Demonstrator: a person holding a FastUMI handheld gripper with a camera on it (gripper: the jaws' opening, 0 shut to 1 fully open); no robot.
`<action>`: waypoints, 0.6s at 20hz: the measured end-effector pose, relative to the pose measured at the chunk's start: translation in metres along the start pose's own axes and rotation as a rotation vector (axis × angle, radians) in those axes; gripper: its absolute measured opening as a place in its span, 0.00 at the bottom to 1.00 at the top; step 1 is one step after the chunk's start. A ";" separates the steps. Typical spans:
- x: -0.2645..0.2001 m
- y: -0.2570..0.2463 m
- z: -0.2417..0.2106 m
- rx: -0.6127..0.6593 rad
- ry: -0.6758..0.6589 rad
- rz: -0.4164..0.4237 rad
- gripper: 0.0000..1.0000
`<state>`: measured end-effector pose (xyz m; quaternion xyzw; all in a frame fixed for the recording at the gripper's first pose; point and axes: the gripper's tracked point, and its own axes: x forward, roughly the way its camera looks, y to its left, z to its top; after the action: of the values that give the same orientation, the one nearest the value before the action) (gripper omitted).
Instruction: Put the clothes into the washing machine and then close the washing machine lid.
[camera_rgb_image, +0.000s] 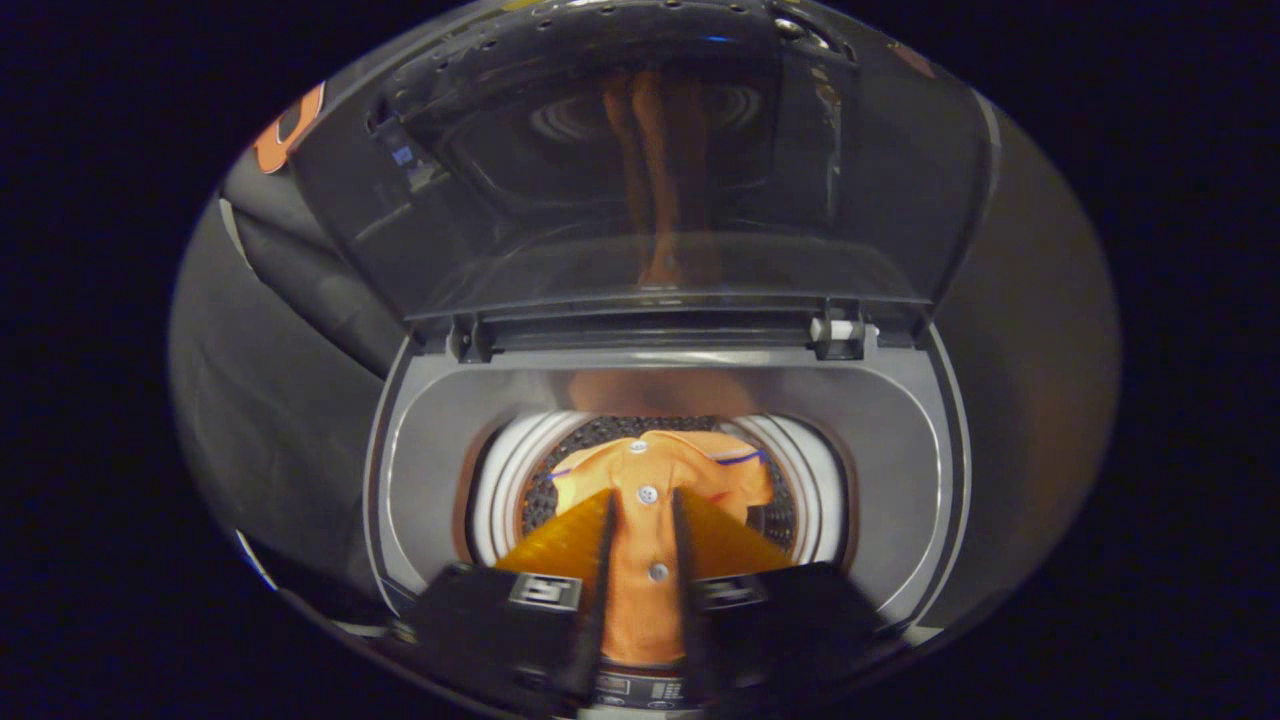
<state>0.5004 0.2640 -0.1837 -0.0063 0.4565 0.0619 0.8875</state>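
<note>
Hanging the shirt over the drum

Pinching an orange shirt (640, 560) between narrowly set fingers, the gripper (641, 505) is hovering above the washer (440, 450). The shirt's length is trailing straight ahead and down into the drum (505, 480); the lid (650, 170) is standing open beyond.

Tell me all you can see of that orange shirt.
The orange shirt looks like soft cloth with a collar, white buttons down its front and thin blue trim. It hangs into the washing machine's drum, collar farthest from the tool, whose two fingers flank its button strip; whether they press on it is unclear.
</note>
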 end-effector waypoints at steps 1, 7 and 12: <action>0.004 0.001 -0.004 0.010 0.001 0.003 0.76; -0.008 0.000 -0.002 -0.002 -0.006 -0.001 0.95; -0.038 -0.003 0.009 -0.041 -0.066 -0.014 0.95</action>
<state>0.4860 0.2577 -0.1474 -0.0257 0.4256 0.0654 0.9022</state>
